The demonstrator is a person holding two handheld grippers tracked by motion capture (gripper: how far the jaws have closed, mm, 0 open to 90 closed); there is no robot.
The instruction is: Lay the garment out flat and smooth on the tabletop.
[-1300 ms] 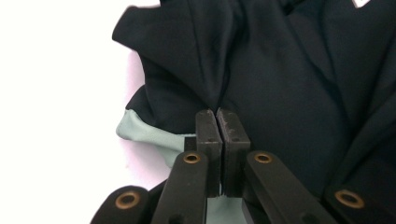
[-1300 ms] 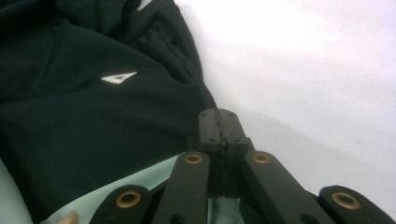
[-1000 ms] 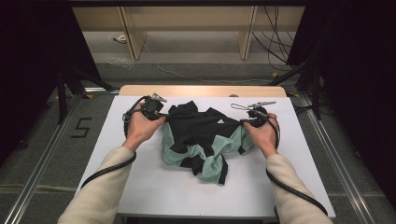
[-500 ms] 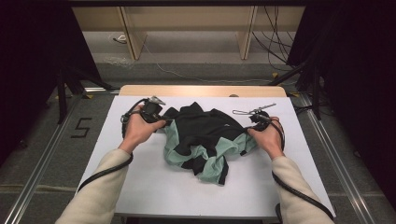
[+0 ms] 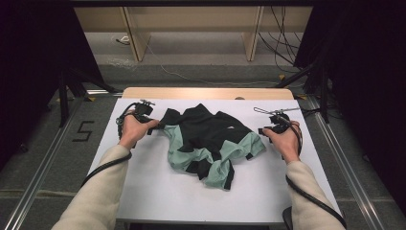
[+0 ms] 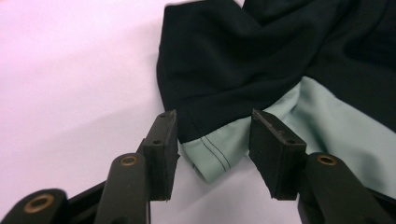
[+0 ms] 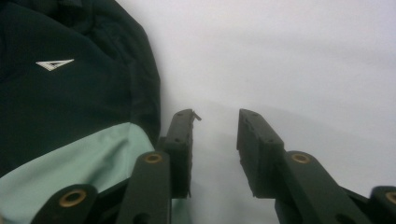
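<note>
High view shows a crumpled black and mint-green fabric garment [image 5: 210,143] lying in a heap at the middle of the white worktop [image 5: 158,191], between the person's two hands. It looks light, soft and limp, so it will likely sag and fold wherever it is lifted and slide easily over the smooth surface; nothing about it seems fragile. The best holds appear to be the hemmed edges and corners, where the stitched double layer gives the pads something firm to pinch.

Left gripper [image 6: 212,140] sits at the garment's left edge with its fingers [image 6: 161,149] partly spread, having just been opening. A mint-green hemmed corner with dark stitching lies between them on the worktop, but the pads stand clear of it on either side, so nothing is pinched.

Right gripper [image 7: 215,144] rests just beside the garment's right edge, its fingers [image 7: 180,144] also partly spread after just opening. Bare worktop lies between them; the cloth passes close by the near finger, and whether it touches I cannot tell.
</note>
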